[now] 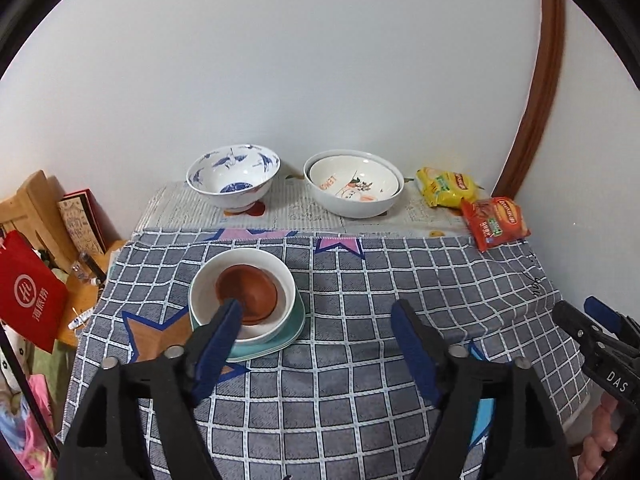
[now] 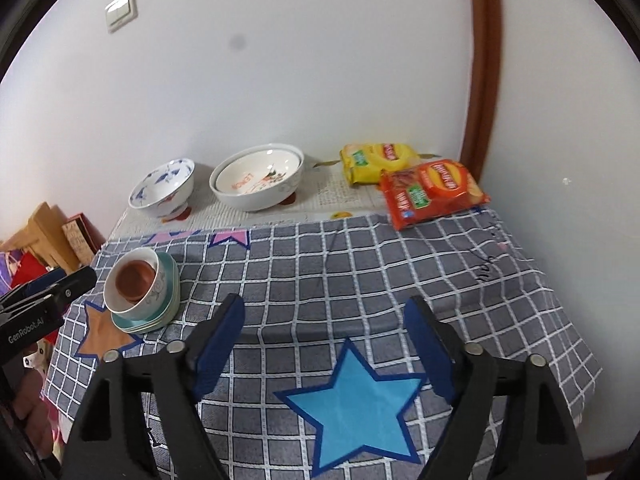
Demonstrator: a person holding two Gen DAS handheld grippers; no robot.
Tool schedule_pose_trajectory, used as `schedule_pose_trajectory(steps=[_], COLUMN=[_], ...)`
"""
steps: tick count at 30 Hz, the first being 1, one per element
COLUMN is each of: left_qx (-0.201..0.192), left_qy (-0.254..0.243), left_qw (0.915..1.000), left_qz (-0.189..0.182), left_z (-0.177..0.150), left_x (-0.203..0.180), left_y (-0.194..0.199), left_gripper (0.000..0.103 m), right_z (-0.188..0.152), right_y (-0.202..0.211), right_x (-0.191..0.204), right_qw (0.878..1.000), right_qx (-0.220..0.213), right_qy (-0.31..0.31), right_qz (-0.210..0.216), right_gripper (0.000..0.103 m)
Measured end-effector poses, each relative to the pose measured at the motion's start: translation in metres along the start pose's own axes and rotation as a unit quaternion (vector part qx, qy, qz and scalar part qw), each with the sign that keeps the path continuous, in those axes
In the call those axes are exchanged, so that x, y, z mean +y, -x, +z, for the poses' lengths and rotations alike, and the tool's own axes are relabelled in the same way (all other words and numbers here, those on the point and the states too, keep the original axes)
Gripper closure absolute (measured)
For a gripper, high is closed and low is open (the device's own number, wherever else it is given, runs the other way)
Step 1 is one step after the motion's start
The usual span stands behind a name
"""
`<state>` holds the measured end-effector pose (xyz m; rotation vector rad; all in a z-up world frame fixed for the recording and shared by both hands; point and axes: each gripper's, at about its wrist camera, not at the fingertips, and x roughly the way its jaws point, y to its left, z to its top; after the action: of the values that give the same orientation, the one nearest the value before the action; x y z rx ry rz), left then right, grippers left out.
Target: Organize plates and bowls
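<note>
A brown bowl [image 1: 247,293] sits inside a white bowl [image 1: 242,270] on a stack of teal plates [image 1: 294,322] at the cloth's left; the stack also shows in the right wrist view [image 2: 140,284]. A blue-patterned bowl [image 1: 233,176] and a nested pair of white bowls [image 1: 354,184] stand by the far wall. My left gripper [image 1: 316,312] is open and empty, just right of the stack, its left finger [image 1: 224,320] overlapping the white bowl's near rim. My right gripper [image 2: 324,316] is open and empty over the cloth, its body visible in the left wrist view [image 1: 592,332].
A grey checked cloth [image 2: 360,264] with stars covers the table. Yellow [image 2: 376,160] and red [image 2: 432,192] snack packets lie at the back right. Boxes and a red bag [image 1: 28,292] crowd the floor to the left. A wall stands close behind.
</note>
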<state>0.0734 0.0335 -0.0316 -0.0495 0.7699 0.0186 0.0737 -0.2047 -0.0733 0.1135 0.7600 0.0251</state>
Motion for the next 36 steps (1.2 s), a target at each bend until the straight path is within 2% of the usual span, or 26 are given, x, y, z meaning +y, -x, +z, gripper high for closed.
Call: schedule_pose_trajectory(steps=[5, 12, 36], left_qx=[-0.012, -0.014, -0.009], left_qy=[0.007, 0.014, 0.017], left_qw=[0.9999, 0.9998, 0.9998], left_qz=[-0.002, -0.004, -0.009], left_z=[-0.004, -0.010, -0.017], left_x=[0.001, 0.003, 0.006], left_y=[0.018, 0.026, 0.028], left_gripper=[0.019, 0.017, 0.017], right_z=[-0.003, -0.011, -0.014], right_y=[0.019, 0.029, 0.037], right_x=[-0.002, 0.007, 0.015], right_qw=[1.000, 1.000, 1.000], right_qx=[-0.013, -0.011, -0.017], right_qy=[-0.002, 0.000, 0.010], right_qz=[-0.010, 0.005, -0.003], right_gripper=[0.018, 0.018, 0.018])
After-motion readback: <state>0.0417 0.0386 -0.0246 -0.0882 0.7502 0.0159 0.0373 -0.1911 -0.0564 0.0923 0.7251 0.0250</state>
